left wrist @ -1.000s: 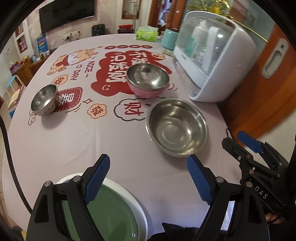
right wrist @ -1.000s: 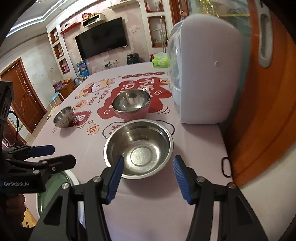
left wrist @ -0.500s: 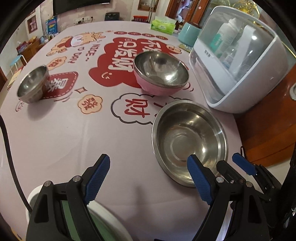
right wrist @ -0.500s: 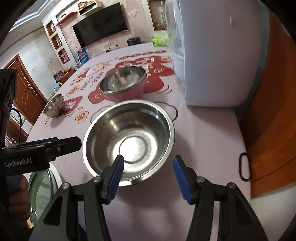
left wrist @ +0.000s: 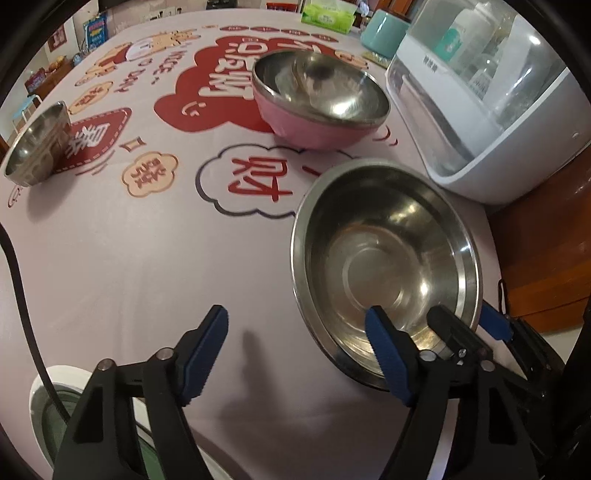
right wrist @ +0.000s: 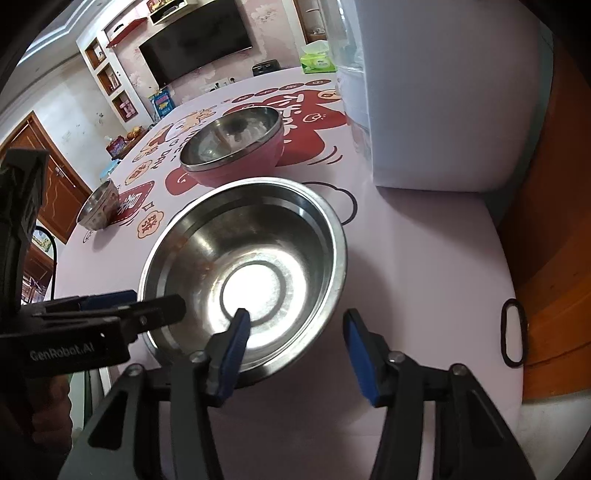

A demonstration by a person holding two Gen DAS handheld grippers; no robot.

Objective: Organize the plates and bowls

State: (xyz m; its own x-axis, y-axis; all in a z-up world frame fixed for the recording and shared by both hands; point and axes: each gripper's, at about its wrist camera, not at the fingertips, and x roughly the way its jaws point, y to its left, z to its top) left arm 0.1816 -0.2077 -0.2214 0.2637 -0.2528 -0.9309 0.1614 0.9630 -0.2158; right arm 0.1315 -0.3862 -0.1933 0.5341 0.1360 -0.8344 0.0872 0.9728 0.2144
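A large steel bowl (left wrist: 388,251) (right wrist: 258,251) stands empty on the printed tablecloth. My left gripper (left wrist: 297,354) straddles its near left rim, one blue pad inside the bowl and one outside. Its jaws are closing and the pads stand clear of the metal. My right gripper (right wrist: 295,354) straddles the near right rim the same way, jaws closing, no contact visible. Each gripper shows in the other's view: the right gripper (left wrist: 467,321) and the left gripper (right wrist: 147,301). Behind stands a pink bowl (left wrist: 321,99) with a steel lining, and far left a small steel bowl (left wrist: 37,147).
A green plate (left wrist: 48,406) with a white rim lies under my left gripper at the near edge. A white domed cabinet (left wrist: 498,103) stands right of the bowls. A tissue box (left wrist: 325,14) and a teal pot (left wrist: 384,33) are at the back. The table edge runs close on the right.
Both grippers have come down and forward onto the large steel bowl, so its rim now lies between each pair of fingers. Both pairs of jaws have narrowed.
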